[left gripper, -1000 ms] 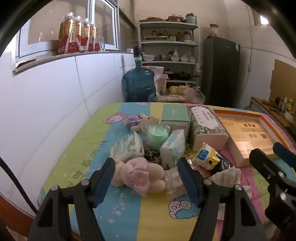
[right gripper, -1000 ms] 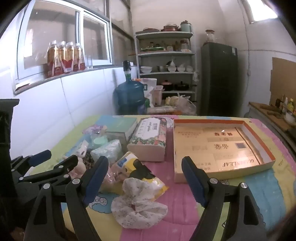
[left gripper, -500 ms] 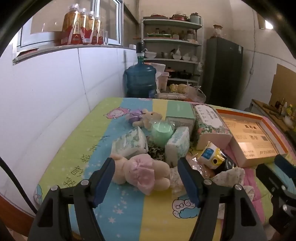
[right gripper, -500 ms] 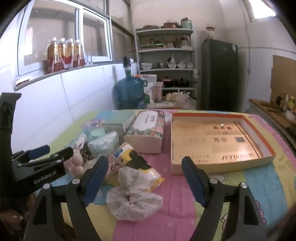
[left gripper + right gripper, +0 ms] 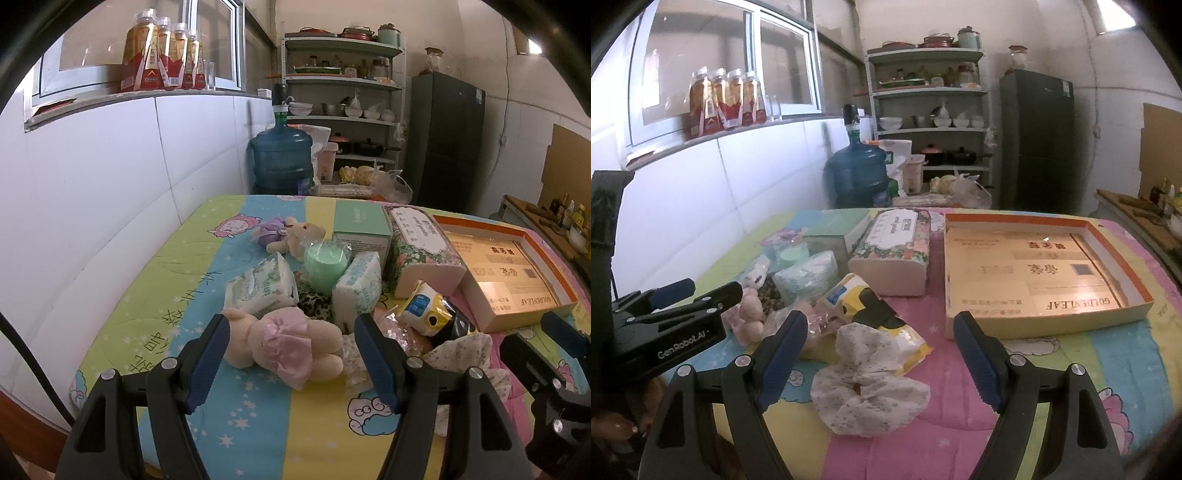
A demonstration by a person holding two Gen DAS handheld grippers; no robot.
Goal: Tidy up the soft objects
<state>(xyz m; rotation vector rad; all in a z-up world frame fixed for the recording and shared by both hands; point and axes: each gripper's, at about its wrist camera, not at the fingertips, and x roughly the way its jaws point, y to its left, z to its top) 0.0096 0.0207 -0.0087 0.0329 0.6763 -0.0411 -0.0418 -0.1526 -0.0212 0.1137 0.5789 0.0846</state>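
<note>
Plush rabbit (image 5: 288, 345): light, squashy; take hold across its pink-skirted middle. Left gripper (image 5: 291, 354) spread astride it, not pinching. Right gripper (image 5: 879, 354) spread, empty.

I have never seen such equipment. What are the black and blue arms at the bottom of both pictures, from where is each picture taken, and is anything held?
No robot here: a person holds one two-finger gripper in each hand, and each carries a wide-angle camera looking along its fingers. One picture comes from the left gripper, the other from the right gripper. Both stand open and hold nothing. On the colourful quilt lie soft things: a plush bunny in a pink dress between the left fingers, tissue packs, a white scrunchie before the right gripper. Beside them sits an empty cardboard tray.
</note>
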